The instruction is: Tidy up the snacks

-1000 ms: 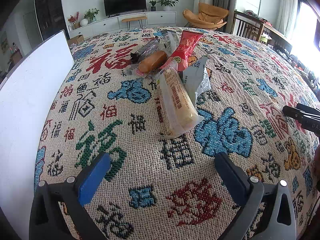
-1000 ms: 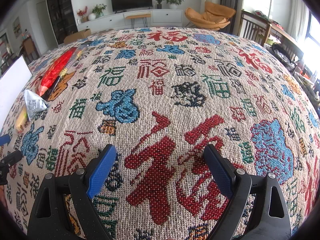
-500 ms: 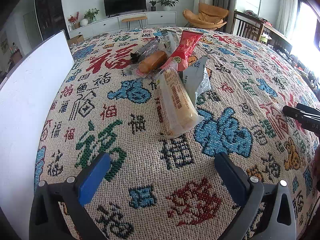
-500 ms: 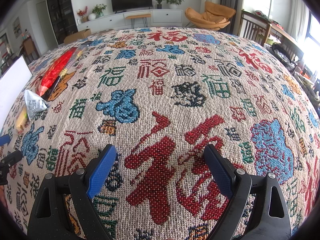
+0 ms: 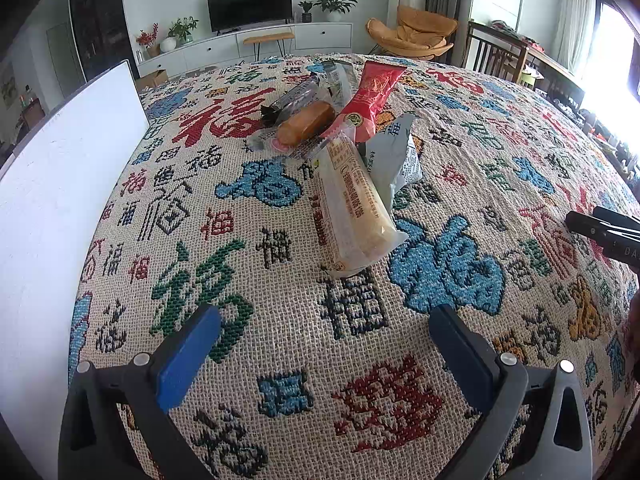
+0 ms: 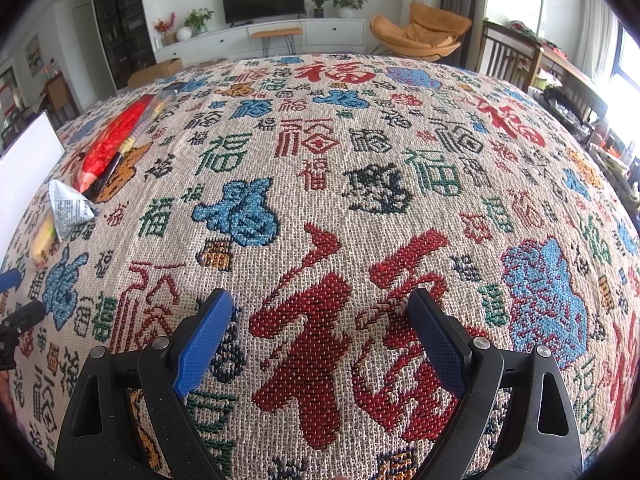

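Nothing visible has changed across the pictures. No snack packet has shifted on the patterned woven cloth (image 5: 280,280). Neither gripper has moved.

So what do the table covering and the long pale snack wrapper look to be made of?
Table covering: coarse woven fabric, matte; the weave grid shows plainly, with characters worked in coloured thread. Long pale snack wrapper: probably thin clear plastic film, glossy, with crinkles and a crimped end.

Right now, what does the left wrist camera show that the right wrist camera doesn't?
Only the left wrist view shows the orange bun and the dark wrapped snack, with the open left hand-held gripper facing the pile. Only the right wrist view shows the open right hand-held gripper over bare tablecloth. Both show the red packet, silver packet, long cream-coloured snack and white board.
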Motion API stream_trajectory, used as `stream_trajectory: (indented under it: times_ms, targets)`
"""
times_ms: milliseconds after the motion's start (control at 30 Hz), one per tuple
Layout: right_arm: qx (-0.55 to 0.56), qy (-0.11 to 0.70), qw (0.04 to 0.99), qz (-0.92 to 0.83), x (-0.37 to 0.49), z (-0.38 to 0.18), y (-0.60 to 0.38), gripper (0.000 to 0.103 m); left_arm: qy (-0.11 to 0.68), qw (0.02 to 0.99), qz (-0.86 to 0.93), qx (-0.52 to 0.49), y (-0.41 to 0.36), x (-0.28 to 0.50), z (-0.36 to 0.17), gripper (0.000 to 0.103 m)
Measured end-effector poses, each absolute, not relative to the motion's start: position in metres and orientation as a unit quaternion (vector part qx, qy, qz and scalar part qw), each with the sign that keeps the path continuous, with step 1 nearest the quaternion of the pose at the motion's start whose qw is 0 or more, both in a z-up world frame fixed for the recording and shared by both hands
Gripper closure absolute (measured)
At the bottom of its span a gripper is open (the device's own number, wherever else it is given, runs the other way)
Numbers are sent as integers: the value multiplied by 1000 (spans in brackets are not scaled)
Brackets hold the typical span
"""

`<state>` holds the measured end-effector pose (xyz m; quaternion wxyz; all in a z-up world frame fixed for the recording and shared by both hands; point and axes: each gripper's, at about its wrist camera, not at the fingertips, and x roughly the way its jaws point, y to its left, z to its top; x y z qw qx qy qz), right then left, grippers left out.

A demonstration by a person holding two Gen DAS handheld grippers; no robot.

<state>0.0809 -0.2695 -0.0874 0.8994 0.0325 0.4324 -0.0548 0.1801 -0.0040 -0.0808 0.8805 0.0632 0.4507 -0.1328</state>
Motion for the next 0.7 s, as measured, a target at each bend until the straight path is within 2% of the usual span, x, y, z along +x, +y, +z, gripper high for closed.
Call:
stream_trajectory:
  times_ms: [567, 700]
  targets:
    - [34, 432, 900, -54, 74, -88, -271, 11, 451, 881, -135, 59, -3, 180, -80, 0]
    - [34, 432, 900, -54, 75, -88, -270, 11, 458, 876, -150, 22, 11, 175, -73, 0]
